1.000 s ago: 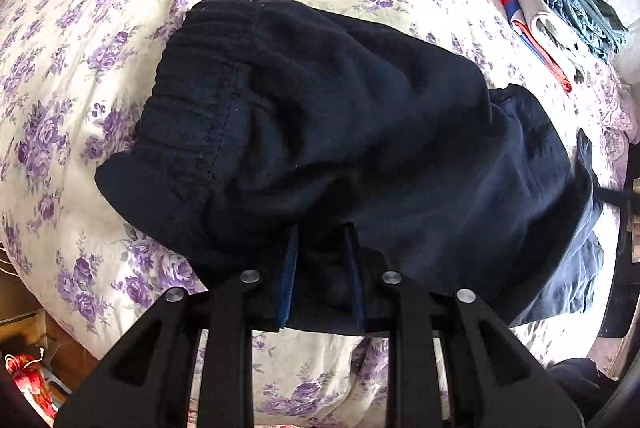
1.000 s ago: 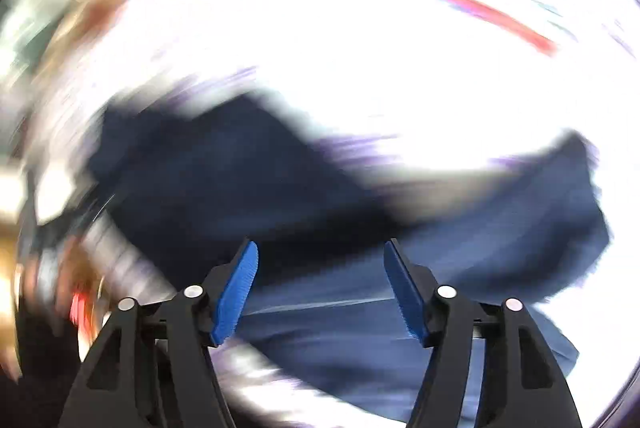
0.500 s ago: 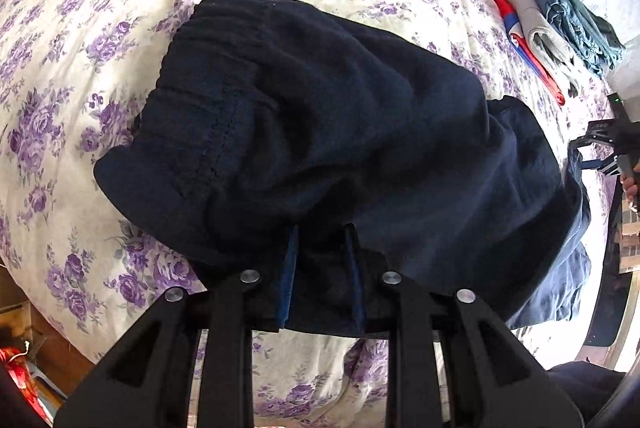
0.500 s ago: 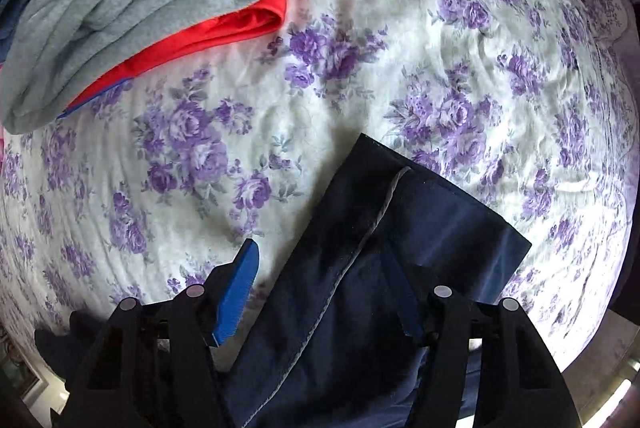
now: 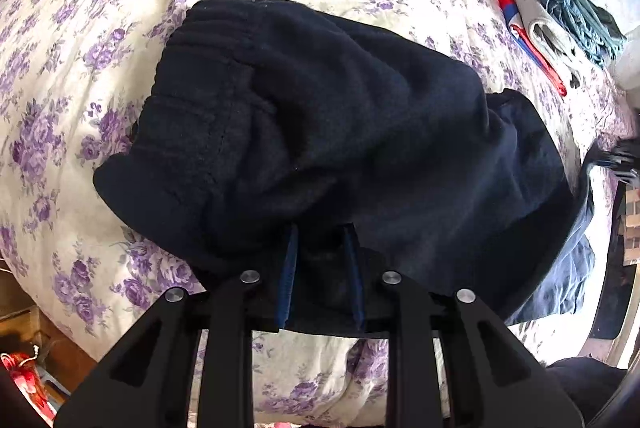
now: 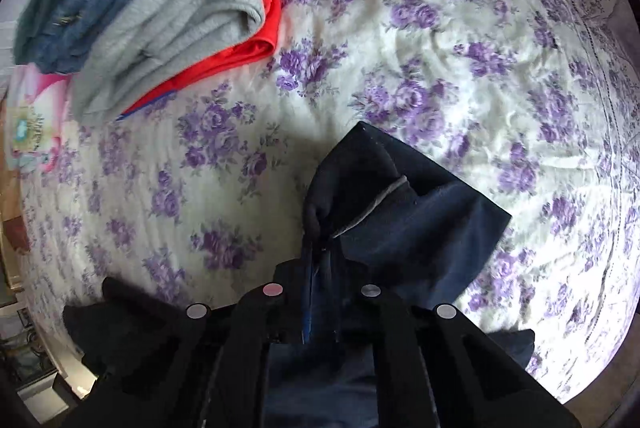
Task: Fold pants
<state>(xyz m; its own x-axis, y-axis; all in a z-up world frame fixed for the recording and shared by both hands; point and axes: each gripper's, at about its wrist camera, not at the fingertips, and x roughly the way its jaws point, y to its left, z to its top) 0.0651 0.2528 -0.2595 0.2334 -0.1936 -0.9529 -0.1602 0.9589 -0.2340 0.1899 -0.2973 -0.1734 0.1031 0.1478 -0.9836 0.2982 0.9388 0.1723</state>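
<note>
Two grippers gripping one pair of navy pants (image 5: 360,132) lying across the floral bedspread (image 5: 80,76): left gripper (image 5: 322,276) clamping the waist end, right gripper (image 6: 320,292) closing on the leg hem; folded clothes (image 6: 160,8) sitting beyond.

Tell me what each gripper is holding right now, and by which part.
Both grip the dark navy pants. The left gripper pinches the thick fabric near the waistband end; the right gripper, jaws closing, pinches a leg's hem end.
</note>
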